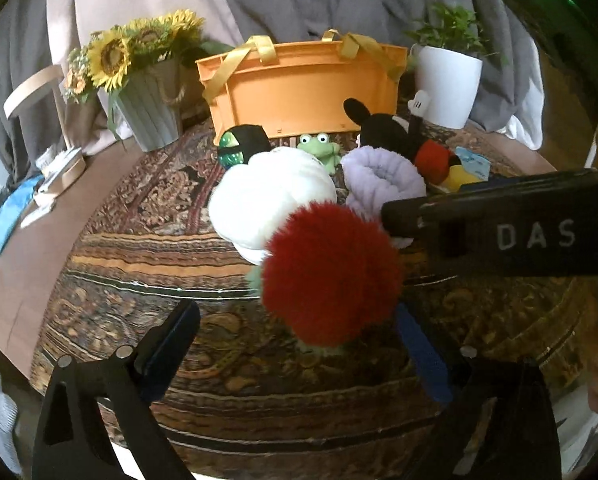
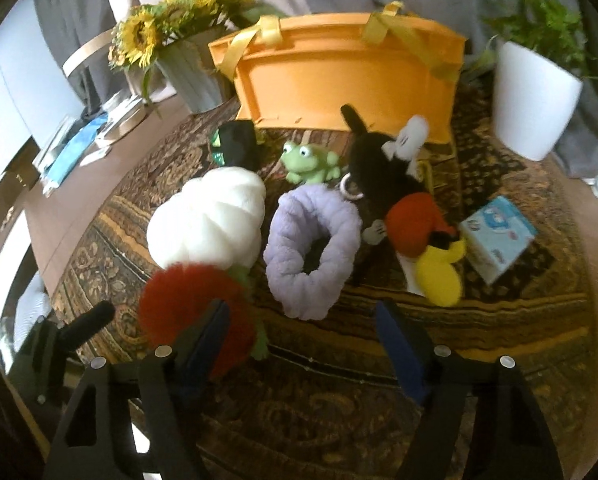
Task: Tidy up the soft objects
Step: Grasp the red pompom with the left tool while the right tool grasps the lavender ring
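Both released: left gripper (image 1: 299, 344) straddles red pompom (image 1: 331, 276); right gripper (image 2: 303, 332) faces lilac plush ring (image 2: 313, 250). Centre pads, squeeze gently, then lift toward orange basket (image 1: 299, 92).

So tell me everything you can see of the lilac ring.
The lilac ring is a plush doughnut of pale purple, ribbed and twisted fabric with an open centre, lying tilted on the patterned rug. The white pumpkin cushion sits at its left, the mouse doll close at its right. Neither gripper touches it.
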`<state>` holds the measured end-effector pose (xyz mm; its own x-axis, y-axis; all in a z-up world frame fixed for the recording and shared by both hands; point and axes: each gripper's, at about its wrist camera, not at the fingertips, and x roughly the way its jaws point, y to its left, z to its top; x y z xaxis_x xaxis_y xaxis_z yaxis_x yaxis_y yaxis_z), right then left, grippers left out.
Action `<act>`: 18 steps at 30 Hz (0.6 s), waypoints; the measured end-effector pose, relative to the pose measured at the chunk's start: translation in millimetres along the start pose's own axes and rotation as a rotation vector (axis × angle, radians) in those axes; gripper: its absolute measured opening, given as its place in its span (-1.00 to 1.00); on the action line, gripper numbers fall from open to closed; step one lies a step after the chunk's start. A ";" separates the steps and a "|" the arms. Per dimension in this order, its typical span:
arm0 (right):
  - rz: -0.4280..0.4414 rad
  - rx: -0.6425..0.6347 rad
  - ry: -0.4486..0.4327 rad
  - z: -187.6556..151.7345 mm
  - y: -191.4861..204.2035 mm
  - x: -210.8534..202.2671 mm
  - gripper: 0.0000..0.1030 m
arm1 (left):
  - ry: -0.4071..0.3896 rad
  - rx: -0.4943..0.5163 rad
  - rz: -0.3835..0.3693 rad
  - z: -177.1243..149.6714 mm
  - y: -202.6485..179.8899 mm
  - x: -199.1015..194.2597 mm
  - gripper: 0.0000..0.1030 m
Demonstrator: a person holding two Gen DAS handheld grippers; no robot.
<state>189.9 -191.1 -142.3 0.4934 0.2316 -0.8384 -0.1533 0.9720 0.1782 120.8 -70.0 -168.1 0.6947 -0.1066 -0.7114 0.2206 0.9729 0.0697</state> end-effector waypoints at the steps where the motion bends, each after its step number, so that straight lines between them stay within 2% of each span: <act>1: 0.014 0.000 0.004 0.0 -1.3 2.6 0.38 | -0.001 -0.007 0.008 -0.5 -1.6 3.2 0.90; 6: 0.053 -0.028 0.003 6.6 -4.3 15.9 0.34 | -0.010 -0.047 0.019 -1.6 -4.4 11.4 0.68; 11: 0.080 -0.055 0.010 16.3 -7.1 25.5 0.19 | -0.012 -0.093 0.013 2.7 -5.5 21.1 0.44; 18: 0.111 -0.023 0.043 25.3 -20.9 41.8 -0.04 | -0.020 -0.129 0.034 8.9 -8.1 26.7 0.27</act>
<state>235.4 -200.7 -168.0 0.4355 0.3351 -0.8355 -0.2245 0.9392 0.2597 143.7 -82.5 -181.4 0.7140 -0.0756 -0.6961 0.1077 0.9942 0.0025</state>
